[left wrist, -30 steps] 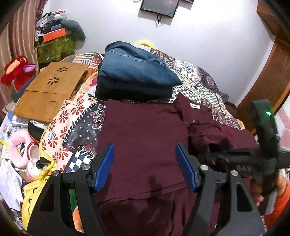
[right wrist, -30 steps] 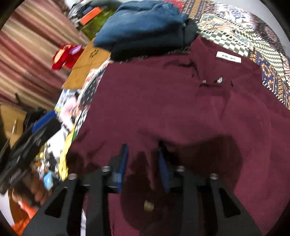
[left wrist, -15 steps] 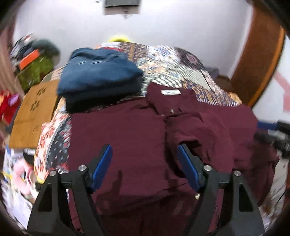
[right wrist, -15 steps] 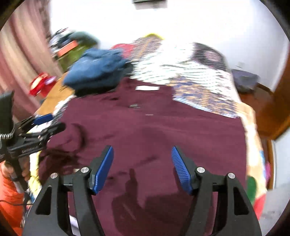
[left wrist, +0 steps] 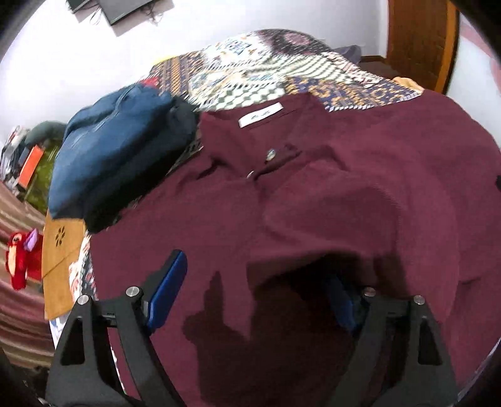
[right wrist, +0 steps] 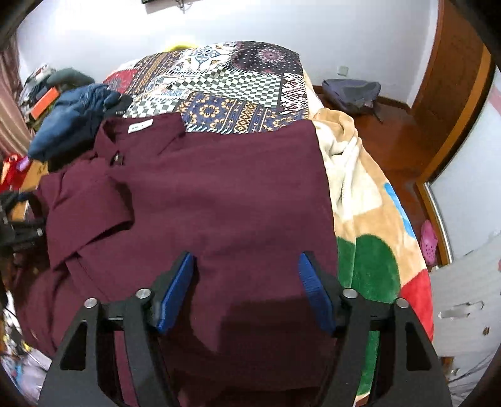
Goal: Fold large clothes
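Both jaws wide open, holding nothing: left gripper (left wrist: 255,292) and right gripper (right wrist: 245,292) hover over maroon shirt (right wrist: 225,194). Soft, light, floppy; pinch hem corners.

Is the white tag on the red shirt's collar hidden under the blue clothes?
No, the white tag lies in plain sight on the shirt, beside the blue clothes.

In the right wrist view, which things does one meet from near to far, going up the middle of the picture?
right gripper → maroon shirt → patchwork bedspread → white wall
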`<state>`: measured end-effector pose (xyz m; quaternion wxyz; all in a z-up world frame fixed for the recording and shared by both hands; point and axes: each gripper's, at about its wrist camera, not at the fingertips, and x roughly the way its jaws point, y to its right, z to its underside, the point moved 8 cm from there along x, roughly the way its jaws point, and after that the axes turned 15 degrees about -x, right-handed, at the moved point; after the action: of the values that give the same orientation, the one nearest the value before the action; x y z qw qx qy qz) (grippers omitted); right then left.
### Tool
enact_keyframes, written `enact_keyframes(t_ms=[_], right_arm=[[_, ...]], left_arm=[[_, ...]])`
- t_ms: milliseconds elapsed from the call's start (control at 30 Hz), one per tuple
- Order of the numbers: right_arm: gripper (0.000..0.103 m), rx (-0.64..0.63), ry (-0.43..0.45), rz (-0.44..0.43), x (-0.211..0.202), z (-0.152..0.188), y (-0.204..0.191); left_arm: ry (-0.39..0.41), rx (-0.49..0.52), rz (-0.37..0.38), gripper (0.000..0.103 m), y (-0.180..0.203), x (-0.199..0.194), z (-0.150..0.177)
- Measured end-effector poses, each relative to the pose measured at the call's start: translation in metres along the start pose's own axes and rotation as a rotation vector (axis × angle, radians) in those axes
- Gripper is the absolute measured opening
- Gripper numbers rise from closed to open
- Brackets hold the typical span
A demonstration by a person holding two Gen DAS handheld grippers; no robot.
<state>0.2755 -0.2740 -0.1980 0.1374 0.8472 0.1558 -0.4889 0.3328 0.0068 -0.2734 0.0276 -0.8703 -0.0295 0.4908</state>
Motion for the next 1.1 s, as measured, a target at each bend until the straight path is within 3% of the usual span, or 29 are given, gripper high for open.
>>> enact_keyframes(t_ms=[233,300,367,467,533,667,833,933,1100], right_arm=[[0.082,0.053,0.012,-0.046,0.008,0.007,0.007],[0.083,0.055,0.013,-0.043,0.008,0.007,0.006],[0.083,0.054,0.014,-0.042,0.009,0.008,0.006],[0.083,0.06,0.013,-0.048,0.009,0.009,0.006],[0.083,0.061,0.013,-0.049,0.008,0.01,0.005],[0.083,0.057,0.005,-0.048,0.008,0.009,0.006],[0.083,0.065,0.006,-0.049,0.009,0.008,0.007],[0.084,0.077,0.012,-0.05,0.01,0.009,0.007],[0.084,0.075,0.008,-0.032,0.009,0.008,0.006]], left_arm=[[0.087,-0.093,0.195,0.083,0.026,-0.024,-0.038],[0.121,-0.113,0.233,0.076,0.03,-0.029,-0.052],[0.115,-0.118,0.277,0.045,0.036,-0.029,-0.062],[0.082,-0.126,0.324,0.018,0.04,-0.023,-0.067],[0.073,-0.151,0.346,0.008,0.036,-0.021,-0.067],[0.095,-0.307,0.383,0.005,0.0,-0.03,-0.07],[0.152,-0.442,0.285,0.004,-0.066,-0.047,-0.051],[0.078,-0.558,0.284,0.004,-0.105,-0.036,-0.012],[-0.074,-0.673,0.288,0.008,-0.131,0.001,0.046]])
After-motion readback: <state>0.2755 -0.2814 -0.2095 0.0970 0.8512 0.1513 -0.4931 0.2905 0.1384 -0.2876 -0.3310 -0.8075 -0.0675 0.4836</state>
